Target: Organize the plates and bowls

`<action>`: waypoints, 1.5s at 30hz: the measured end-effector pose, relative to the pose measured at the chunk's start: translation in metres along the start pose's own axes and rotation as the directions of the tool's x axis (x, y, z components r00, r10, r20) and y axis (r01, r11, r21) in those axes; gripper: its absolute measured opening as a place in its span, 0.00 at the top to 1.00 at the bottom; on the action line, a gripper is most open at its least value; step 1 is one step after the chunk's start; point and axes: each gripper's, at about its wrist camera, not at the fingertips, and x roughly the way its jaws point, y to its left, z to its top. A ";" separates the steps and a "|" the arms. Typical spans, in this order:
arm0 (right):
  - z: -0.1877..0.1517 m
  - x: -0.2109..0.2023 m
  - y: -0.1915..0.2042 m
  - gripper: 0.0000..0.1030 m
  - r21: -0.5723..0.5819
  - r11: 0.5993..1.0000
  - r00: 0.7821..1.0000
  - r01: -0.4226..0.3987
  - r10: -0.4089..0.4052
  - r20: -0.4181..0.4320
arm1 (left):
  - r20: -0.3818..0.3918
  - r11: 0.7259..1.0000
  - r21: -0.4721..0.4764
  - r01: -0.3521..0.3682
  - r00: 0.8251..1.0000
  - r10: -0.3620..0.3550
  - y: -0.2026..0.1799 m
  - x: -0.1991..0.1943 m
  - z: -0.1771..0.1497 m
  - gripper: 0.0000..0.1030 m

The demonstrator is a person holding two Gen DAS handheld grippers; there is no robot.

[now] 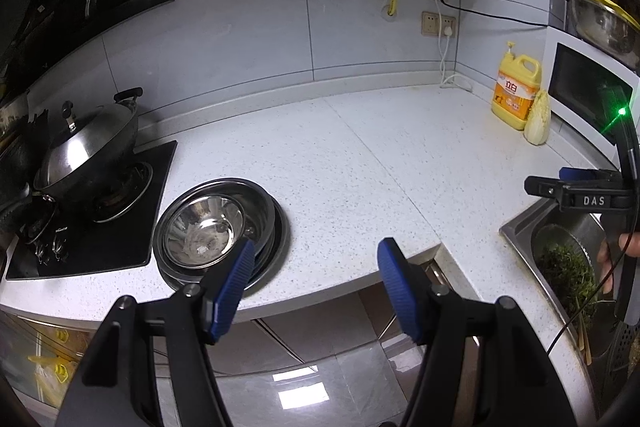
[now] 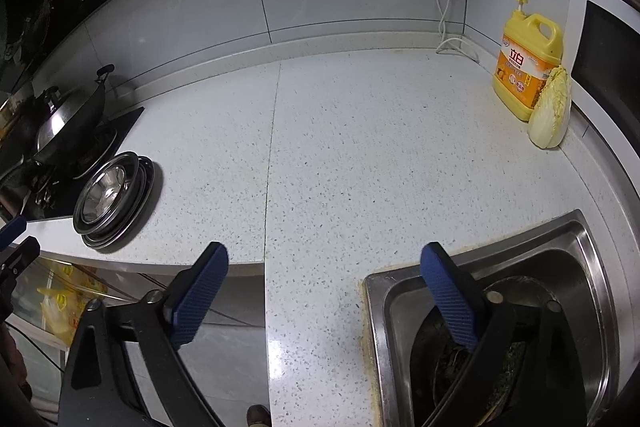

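Beside the stove point(image 1: 92, 223), one bowl point(image 1: 200, 227) tops stacked plates point(image 1: 276, 227).

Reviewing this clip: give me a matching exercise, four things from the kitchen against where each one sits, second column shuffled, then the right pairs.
Things:
1. bowl
2. wok
3. cabbage
4. greens

Places:
A. in the sink
B. on the stove
C. on top of the plates near the counter's front edge
D. beside the yellow jug at the back right of the counter

Pairs: 1-C, 2-B, 3-D, 4-A
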 end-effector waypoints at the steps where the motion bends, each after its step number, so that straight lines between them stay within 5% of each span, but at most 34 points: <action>1: 0.001 0.000 0.000 0.02 -0.003 1.000 1.000 -0.001 0.001 0.003 | 0.002 1.000 0.006 -0.006 1.000 0.006 0.001 0.000 0.000 0.39; 10: 0.003 0.003 0.000 0.02 -0.015 1.000 1.000 -0.001 0.002 0.014 | 0.030 0.998 0.058 -0.033 0.999 0.032 -0.007 -0.005 0.003 0.39; 45: 0.002 0.013 0.006 0.01 -0.055 0.999 1.000 -0.001 0.000 -0.011 | 0.023 1.000 0.007 -0.008 1.000 0.008 -0.004 -0.006 0.000 0.39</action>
